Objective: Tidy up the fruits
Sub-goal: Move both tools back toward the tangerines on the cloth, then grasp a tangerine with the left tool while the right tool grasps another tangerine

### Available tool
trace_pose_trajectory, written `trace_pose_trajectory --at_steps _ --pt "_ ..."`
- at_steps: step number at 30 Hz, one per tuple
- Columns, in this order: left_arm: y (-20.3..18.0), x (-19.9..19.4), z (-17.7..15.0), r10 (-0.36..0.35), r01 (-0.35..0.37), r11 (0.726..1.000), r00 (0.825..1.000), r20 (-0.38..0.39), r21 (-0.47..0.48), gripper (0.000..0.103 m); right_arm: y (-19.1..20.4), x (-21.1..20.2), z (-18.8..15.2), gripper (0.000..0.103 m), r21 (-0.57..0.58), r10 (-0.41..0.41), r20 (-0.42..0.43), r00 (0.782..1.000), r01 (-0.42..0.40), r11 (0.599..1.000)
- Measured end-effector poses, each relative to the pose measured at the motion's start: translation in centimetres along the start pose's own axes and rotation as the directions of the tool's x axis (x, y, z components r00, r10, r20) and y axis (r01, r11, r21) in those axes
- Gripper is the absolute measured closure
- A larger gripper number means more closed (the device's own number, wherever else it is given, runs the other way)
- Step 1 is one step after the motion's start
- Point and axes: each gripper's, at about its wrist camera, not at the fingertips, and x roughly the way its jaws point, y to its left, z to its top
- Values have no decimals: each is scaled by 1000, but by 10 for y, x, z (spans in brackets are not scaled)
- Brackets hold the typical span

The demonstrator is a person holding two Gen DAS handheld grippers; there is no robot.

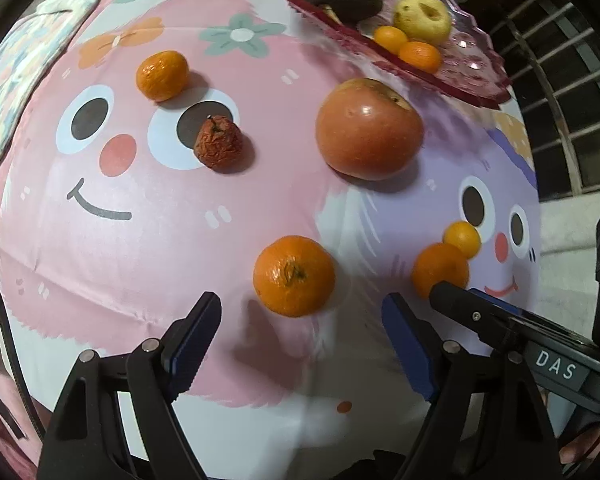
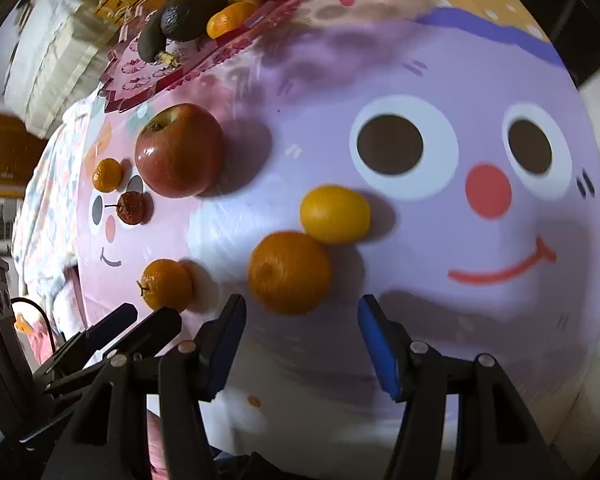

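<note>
Left claw (image 1: 300, 344): open, empty, hanging over the counter (image 1: 100, 280); a mandarin (image 1: 294, 276) lies just beyond its tips.
Right claw (image 2: 302, 336): open, empty; an orange (image 2: 290, 272) lies just past its tips, touching a yellow citrus (image 2: 335, 214).
Farther: apple (image 1: 369, 130), shrivelled fruit (image 1: 219, 143), small mandarin (image 1: 162, 75) lie apart.
Far right: pink tray (image 1: 460, 76) holding more fruit.
</note>
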Motion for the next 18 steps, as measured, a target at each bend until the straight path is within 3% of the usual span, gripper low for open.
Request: trace_pose_trajectory --at_steps 4,14,18 --pt "-1 6 2 15 -15 1000 1000 3 -27 34 4 3 8 44 -74 -19 -13 1000 18 997" --pt "-2 20 7 33 -34 998 999 -4 -51 55 12 14 13 55 -153 -12 -66 998 2 988" --pt "1 23 8 28 -29 998 1000 -9 -59 59 10 13 15 57 -155 -8 -69 998 -3 988"
